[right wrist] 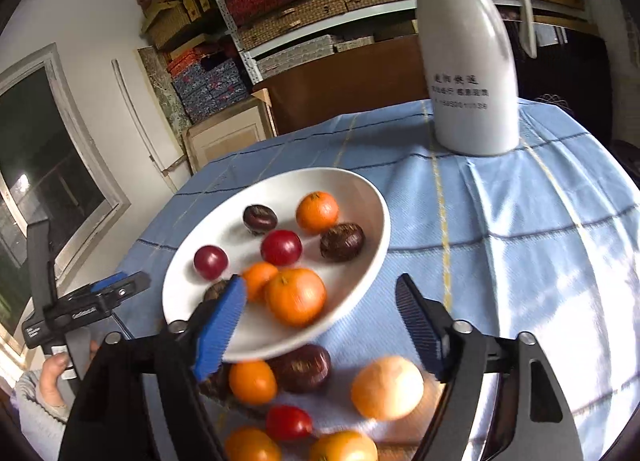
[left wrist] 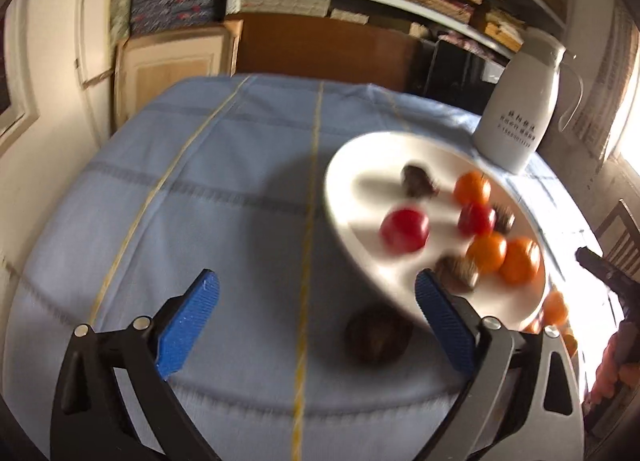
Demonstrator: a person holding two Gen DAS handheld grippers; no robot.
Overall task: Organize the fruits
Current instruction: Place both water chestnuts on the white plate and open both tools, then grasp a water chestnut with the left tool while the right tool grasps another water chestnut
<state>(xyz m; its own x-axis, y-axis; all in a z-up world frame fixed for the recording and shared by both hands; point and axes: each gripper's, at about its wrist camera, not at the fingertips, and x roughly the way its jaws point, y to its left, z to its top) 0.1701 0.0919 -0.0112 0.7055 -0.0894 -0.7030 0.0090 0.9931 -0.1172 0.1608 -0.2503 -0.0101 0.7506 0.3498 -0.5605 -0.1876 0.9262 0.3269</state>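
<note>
1. My left tongs [left wrist: 316,301] gape wide, empty, lower centre of frame, above a dark fruit [left wrist: 378,335] on the table [left wrist: 200,181]
2. My right tongs [right wrist: 320,301] likewise open, empty, over the white plate [right wrist: 360,197] holding fruits mid-frame

My gripper fingers [right wrist: 222,325] are blue-padded on black; the plate [right wrist: 360,197] is white, the tablecloth [right wrist: 520,229] pale blue with yellow and dark stripes, the jug [right wrist: 472,73] white.
</note>
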